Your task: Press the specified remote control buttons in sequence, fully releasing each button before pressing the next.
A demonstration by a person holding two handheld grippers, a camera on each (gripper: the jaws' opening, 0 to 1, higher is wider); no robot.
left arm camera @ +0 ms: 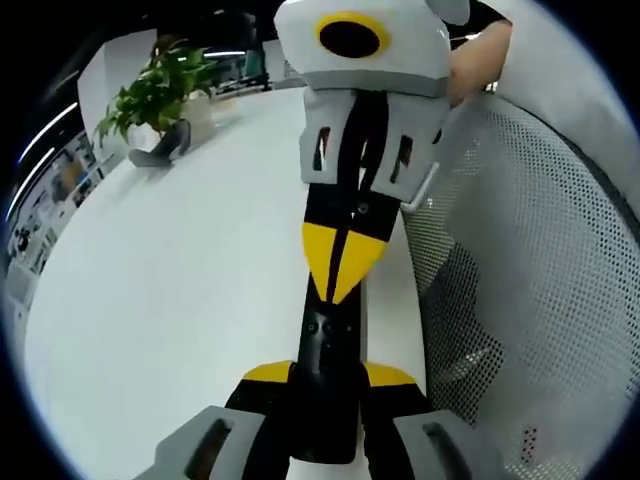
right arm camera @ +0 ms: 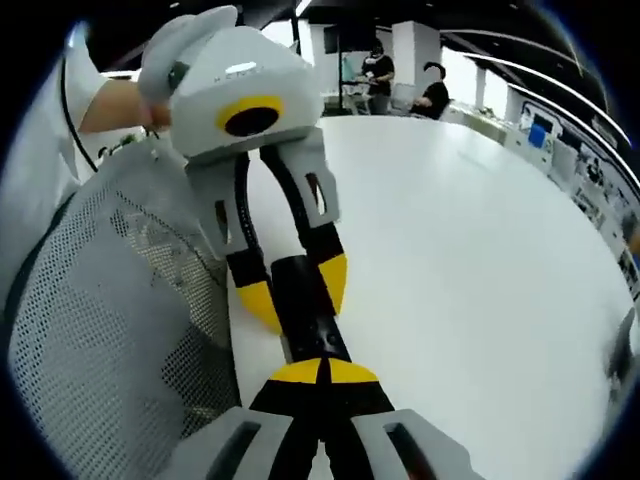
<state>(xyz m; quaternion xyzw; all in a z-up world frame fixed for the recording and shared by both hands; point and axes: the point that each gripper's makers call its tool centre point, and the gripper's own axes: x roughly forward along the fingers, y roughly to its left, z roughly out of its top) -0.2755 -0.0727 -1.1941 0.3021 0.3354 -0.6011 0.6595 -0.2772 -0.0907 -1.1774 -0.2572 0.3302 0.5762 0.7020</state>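
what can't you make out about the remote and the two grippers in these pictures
- Remote buttons: left gripper view, too dark and foreshortened to tell apart.
- Remote's near end: left gripper view, hidden between the left gripper.
- Which button is pressed: right gripper view, the right gripper tips cover the remote.
- People at the table's far end: right gripper view, too small.

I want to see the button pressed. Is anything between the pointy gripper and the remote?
No. The right gripper has its fingers closed, tips right on the black remote. The left gripper holds the remote's other end over the white table.
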